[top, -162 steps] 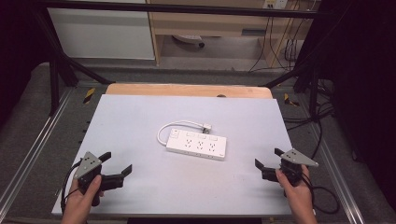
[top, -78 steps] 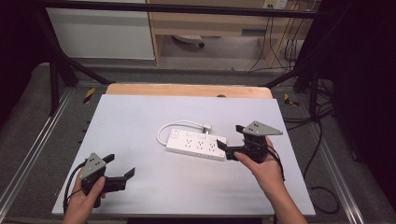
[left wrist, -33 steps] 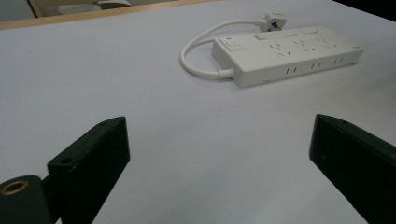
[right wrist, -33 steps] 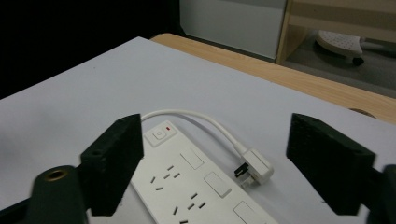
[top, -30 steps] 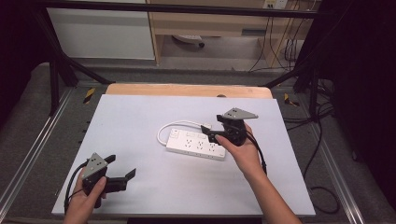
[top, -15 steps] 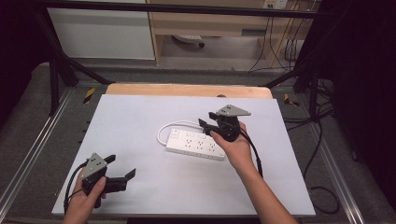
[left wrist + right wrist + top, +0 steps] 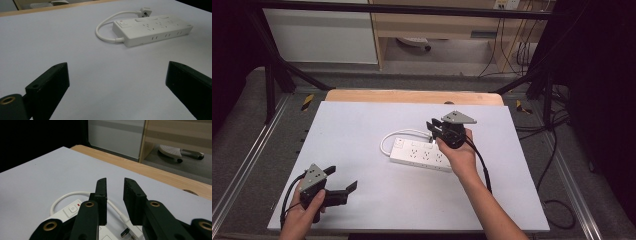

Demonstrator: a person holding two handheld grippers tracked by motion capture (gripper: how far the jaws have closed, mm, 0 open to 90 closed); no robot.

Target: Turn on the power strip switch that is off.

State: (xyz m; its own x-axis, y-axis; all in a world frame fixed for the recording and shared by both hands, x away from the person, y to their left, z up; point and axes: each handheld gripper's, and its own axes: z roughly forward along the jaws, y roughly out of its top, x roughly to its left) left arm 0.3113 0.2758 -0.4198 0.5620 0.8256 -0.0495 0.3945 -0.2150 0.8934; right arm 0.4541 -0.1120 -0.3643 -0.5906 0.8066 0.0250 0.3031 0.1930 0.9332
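- The left gripper [image 7: 341, 186], a black two-jaw tool with a grey three-cornered plate on top, rests low at the near left corner of the flat, matte pale-grey table [image 7: 362, 130]. Its blunt jaws stand spread wide with nothing between them; it looks parked out of the way while the other hand works.
- The white plastic power strip [image 7: 419, 154], a long rectangular block with smooth rounded edges, lies flat near the middle of the table, well apart from that tool. Its short, thick white cord [image 7: 388, 140] loops round from the left end toward the far side, so the strip's own plug [image 7: 126, 232] lies just beside its far edge.
- The right gripper [image 7: 431, 129], of the same black make, hangs over the strip's far right part, tilted down. Its jaws have just been closing and now stand narrow, with a slim gap. The plug lies below and behind the tips, and nothing is pinched yet. This looks like the approach to picking up the plug.
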